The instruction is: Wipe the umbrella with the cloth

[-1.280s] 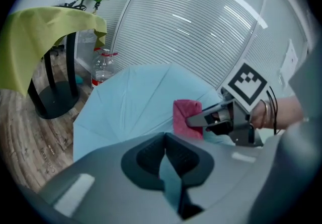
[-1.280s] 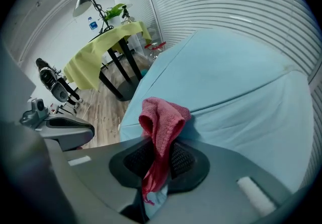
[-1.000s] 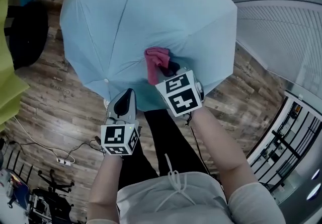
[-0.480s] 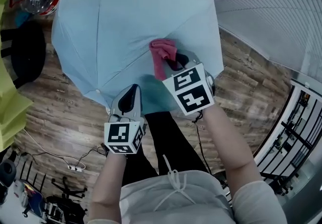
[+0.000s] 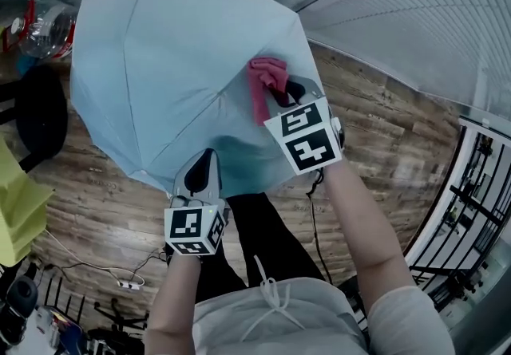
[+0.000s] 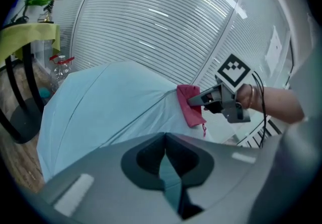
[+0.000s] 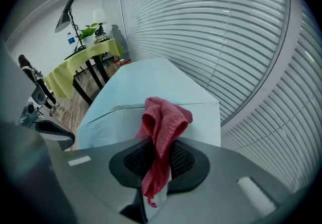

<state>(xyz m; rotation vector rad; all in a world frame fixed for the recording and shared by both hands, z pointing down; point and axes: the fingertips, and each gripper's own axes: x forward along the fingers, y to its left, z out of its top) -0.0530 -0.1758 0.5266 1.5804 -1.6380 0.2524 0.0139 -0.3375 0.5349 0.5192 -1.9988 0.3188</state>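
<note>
wood-plank floor (image 5: 104, 178) runs under everything in the head view, and a ribbed white wall (image 5: 415, 34) curves across from 12 to 3 o'clock. the open, pale blue umbrella (image 5: 176, 66) fills the frame from 9 to 12 o'clock, canopy up. a plastic bottle (image 5: 44, 22) stands beyond its rim at 10 o'clock.

the left gripper (image 5: 200, 174) sits at the canopy's near edge, about 7 o'clock of the umbrella's middle. in the left gripper view its fingers (image 6: 146, 163) are closed almost fully, with a thin strip of the blue fabric pinched between the 2 dark pads.

the right gripper (image 5: 289, 94) reaches over the canopy's right side, at 3 o'clock of the umbrella's middle. its fingers (image 7: 183, 161) are closed onto the pink cloth (image 7: 163, 122), parted only by its bunched thickness. the cloth bulges out past the tips at 12 o'clock and a loose end hangs down between the pads. in the head view the cloth (image 5: 263, 82) lies against the blue panel. a yellow-green table (image 7: 83, 67) stands off at 10 o'clock in the right gripper view.
</note>
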